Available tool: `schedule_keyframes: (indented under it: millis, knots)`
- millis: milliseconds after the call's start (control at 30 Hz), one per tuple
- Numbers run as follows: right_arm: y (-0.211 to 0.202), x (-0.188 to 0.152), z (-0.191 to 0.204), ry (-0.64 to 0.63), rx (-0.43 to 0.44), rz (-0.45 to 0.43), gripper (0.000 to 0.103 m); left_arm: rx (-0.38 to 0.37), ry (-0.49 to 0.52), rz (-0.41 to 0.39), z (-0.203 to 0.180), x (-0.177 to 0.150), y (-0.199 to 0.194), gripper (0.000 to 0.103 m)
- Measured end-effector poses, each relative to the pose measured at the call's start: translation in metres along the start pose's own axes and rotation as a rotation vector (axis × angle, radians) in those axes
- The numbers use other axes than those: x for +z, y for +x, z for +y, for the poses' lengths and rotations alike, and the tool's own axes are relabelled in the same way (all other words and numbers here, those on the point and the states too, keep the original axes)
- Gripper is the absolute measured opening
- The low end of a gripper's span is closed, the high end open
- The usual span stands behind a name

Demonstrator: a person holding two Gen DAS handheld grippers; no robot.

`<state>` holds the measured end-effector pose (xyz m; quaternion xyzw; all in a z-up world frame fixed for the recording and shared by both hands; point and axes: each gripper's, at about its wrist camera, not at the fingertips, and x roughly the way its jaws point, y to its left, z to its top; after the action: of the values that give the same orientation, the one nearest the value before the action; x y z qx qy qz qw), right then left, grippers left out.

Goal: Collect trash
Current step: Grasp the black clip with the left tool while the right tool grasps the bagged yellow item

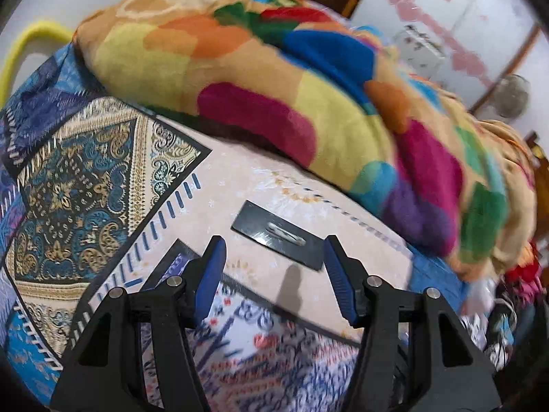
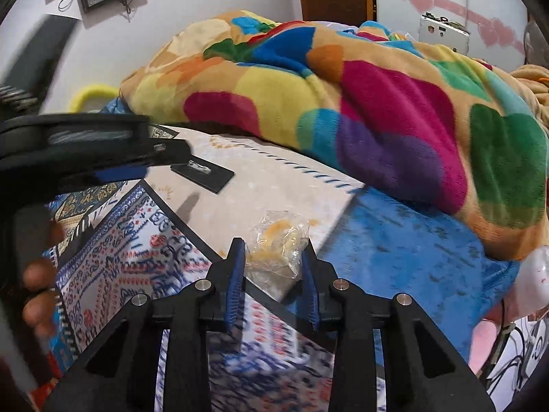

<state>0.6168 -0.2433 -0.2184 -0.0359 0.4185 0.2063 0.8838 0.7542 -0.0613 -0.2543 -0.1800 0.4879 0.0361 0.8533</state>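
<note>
A crumpled clear plastic wrapper [image 2: 278,240] with yellow smears lies on the patterned bed sheet [image 2: 120,257]. My right gripper [image 2: 274,261] is shut on it, a blue pad touching each side. A flat black card [image 1: 278,237] with a small silver piece on it lies on the pale part of the sheet. My left gripper [image 1: 274,257] hovers just short of it, open, with nothing between its fingers. The right wrist view shows the left gripper [image 2: 103,158] coming in from the left over the same black card [image 2: 202,171].
A bulky multicoloured blanket [image 1: 274,86] is heaped behind the card and the wrapper. A yellow loop [image 1: 27,41] sticks up at the bed's far left. A person's fingers [image 2: 37,274] hold the left gripper's handle. Cables [image 2: 507,360] lie off the bed at the lower right.
</note>
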Motion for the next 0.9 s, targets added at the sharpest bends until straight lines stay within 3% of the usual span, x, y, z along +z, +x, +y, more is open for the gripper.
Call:
schedule_keyframes:
  millis: [67, 133, 267, 333, 467, 600, 700, 733, 767, 900]
  knots:
    - [-0.006, -0.002, -0.004, -0.022, -0.023, -0.013, 0.028, 0.018, -0.055, 0.016, 0.0, 0.003, 0.012, 0.058]
    - [-0.011, -0.004, -0.005, -0.036, -0.029, -0.021, 0.028, 0.037, -0.067, -0.045, -0.004, 0.005, 0.011, 0.058]
    - [-0.015, -0.006, -0.001, -0.057, -0.022, -0.028, 0.028, 0.051, -0.116, -0.086, -0.007, 0.005, 0.015, 0.058]
    - [-0.017, -0.008, -0.001, -0.059, -0.026, -0.033, 0.028, 0.099, -0.081, -0.107, -0.015, 0.002, 0.017, 0.058]
    - [-0.015, -0.007, -0.003, -0.043, -0.018, -0.022, 0.028, 0.263, 0.11, -0.129, -0.045, -0.016, 0.023, 0.059]
    - [-0.021, -0.012, -0.006, -0.042, -0.031, -0.012, 0.029, 0.226, 0.128, -0.124, -0.04, -0.031, 0.015, 0.058]
    - [-0.029, -0.016, -0.006, -0.054, -0.04, -0.002, 0.028, 0.195, 0.178, -0.083, -0.035, -0.036, 0.008, 0.043]
    - [-0.031, -0.016, -0.005, -0.062, -0.043, -0.001, 0.028, 0.183, 0.201, -0.067, -0.032, -0.04, 0.003, 0.031]
    - [-0.034, -0.016, -0.004, -0.067, -0.045, -0.002, 0.028, 0.178, 0.223, -0.054, -0.031, -0.04, 0.003, 0.025]
    - [-0.047, -0.017, 0.001, -0.085, -0.038, -0.012, 0.028, 0.171, 0.286, -0.016, -0.02, -0.061, -0.011, 0.024]
